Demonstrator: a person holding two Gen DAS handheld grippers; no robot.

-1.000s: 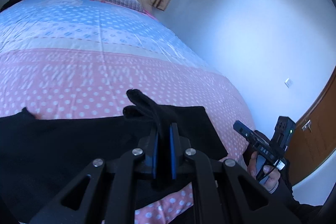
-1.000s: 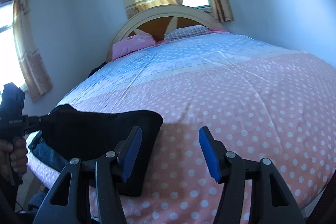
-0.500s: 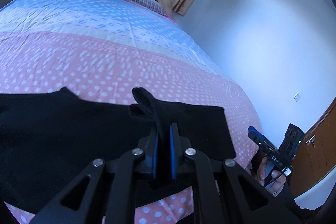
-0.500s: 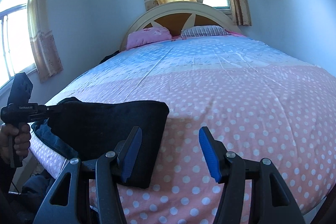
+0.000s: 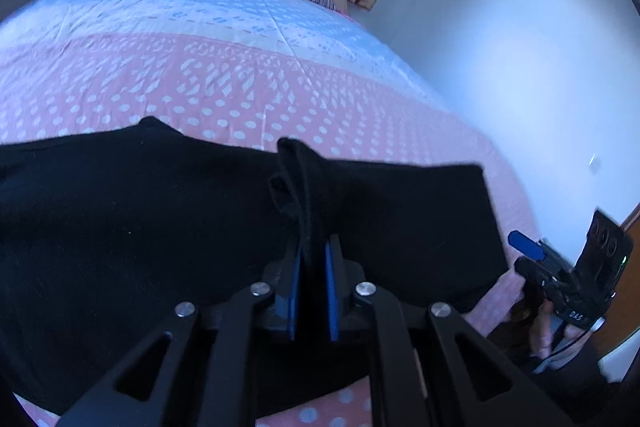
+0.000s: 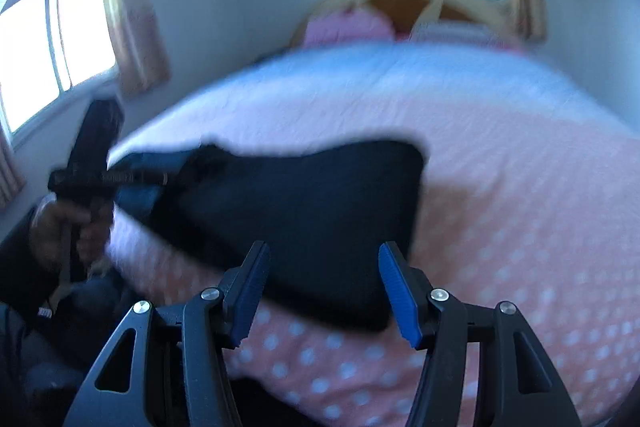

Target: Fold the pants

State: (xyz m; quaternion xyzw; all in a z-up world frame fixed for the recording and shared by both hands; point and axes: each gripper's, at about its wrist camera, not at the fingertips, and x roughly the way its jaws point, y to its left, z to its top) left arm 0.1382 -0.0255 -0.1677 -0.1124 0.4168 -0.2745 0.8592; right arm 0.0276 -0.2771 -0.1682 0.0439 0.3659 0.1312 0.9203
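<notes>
Pants (image 5: 160, 219) now spread wider; left gripper (image 5: 312, 291) pinches them, right gripper (image 6: 320, 287) jaws spread.

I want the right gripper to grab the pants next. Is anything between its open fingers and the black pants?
Nothing visible. The right gripper is open just before the black pants on the bedspread; the left gripper already clamps them.

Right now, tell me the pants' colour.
Plain black pants, clearest in the left wrist view.
</notes>
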